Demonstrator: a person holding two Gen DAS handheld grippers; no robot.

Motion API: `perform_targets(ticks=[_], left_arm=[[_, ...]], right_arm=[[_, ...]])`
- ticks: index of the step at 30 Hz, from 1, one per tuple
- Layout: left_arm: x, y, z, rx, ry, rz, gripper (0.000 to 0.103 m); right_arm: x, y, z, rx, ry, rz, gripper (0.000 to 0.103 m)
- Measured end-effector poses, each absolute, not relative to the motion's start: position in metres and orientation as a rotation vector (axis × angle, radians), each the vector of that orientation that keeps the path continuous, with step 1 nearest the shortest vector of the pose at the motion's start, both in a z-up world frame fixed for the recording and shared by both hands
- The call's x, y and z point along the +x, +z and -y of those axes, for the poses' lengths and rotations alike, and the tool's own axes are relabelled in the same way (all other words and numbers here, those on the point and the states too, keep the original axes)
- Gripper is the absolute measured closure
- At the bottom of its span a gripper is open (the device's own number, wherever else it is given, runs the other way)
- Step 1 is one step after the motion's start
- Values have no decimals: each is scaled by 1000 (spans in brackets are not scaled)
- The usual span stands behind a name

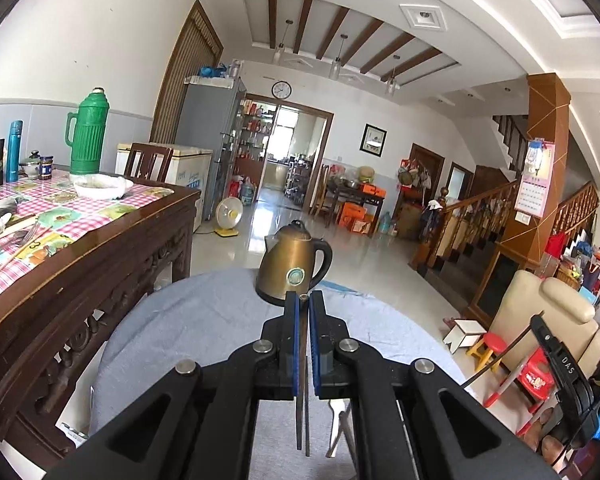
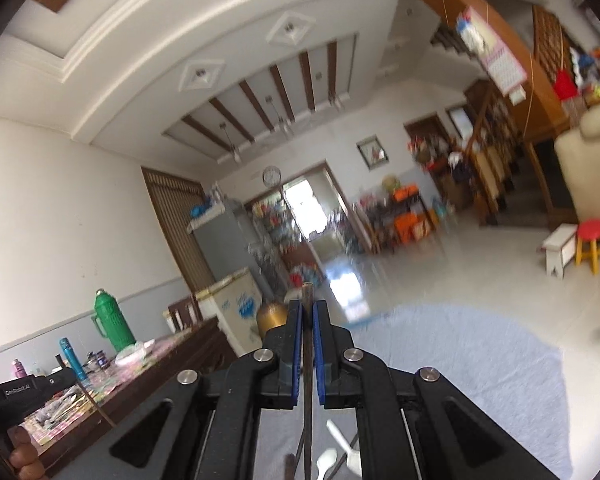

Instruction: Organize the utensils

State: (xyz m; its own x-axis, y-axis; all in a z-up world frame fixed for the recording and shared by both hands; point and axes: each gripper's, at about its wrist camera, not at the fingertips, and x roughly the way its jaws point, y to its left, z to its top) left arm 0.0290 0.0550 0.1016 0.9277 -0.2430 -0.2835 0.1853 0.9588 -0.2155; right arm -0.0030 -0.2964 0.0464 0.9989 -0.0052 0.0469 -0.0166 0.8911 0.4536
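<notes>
My left gripper [image 1: 304, 300] is shut on a thin dark chopstick [image 1: 303, 380] that runs between the blue pads, held above a round table with a grey cloth [image 1: 188, 332]. A metal fork [image 1: 337, 420] lies on the cloth below it. My right gripper [image 2: 308, 308] is shut on another dark chopstick [image 2: 308, 360], tilted up over the same cloth [image 2: 480, 368]. White spoons [image 2: 332, 460] and more sticks lie on the cloth beneath it. The left gripper shows in the right wrist view [image 2: 24, 394], and the right one at the left wrist view's right edge [image 1: 560, 364].
A brass kettle [image 1: 294, 266] stands on the cloth's far edge. A wooden table [image 1: 80, 248] to the left has a checked cloth with more utensils [image 1: 8, 236], a green thermos [image 1: 85, 134] and a bowl [image 1: 102, 188]. A cream chair [image 1: 548, 328] and red stools [image 1: 494, 348] stand to the right.
</notes>
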Motion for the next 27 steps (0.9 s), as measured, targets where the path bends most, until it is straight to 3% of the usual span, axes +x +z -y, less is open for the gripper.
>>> perform_targets(ticks=[10, 27], left_arm=[[-6, 130, -55, -191, -260, -261, 98], [-12, 108, -18, -180, -399, -368, 98]], right_arm=[[-49, 86, 255, 434, 66, 201, 97], [-36, 44, 225, 330, 185, -73, 97]])
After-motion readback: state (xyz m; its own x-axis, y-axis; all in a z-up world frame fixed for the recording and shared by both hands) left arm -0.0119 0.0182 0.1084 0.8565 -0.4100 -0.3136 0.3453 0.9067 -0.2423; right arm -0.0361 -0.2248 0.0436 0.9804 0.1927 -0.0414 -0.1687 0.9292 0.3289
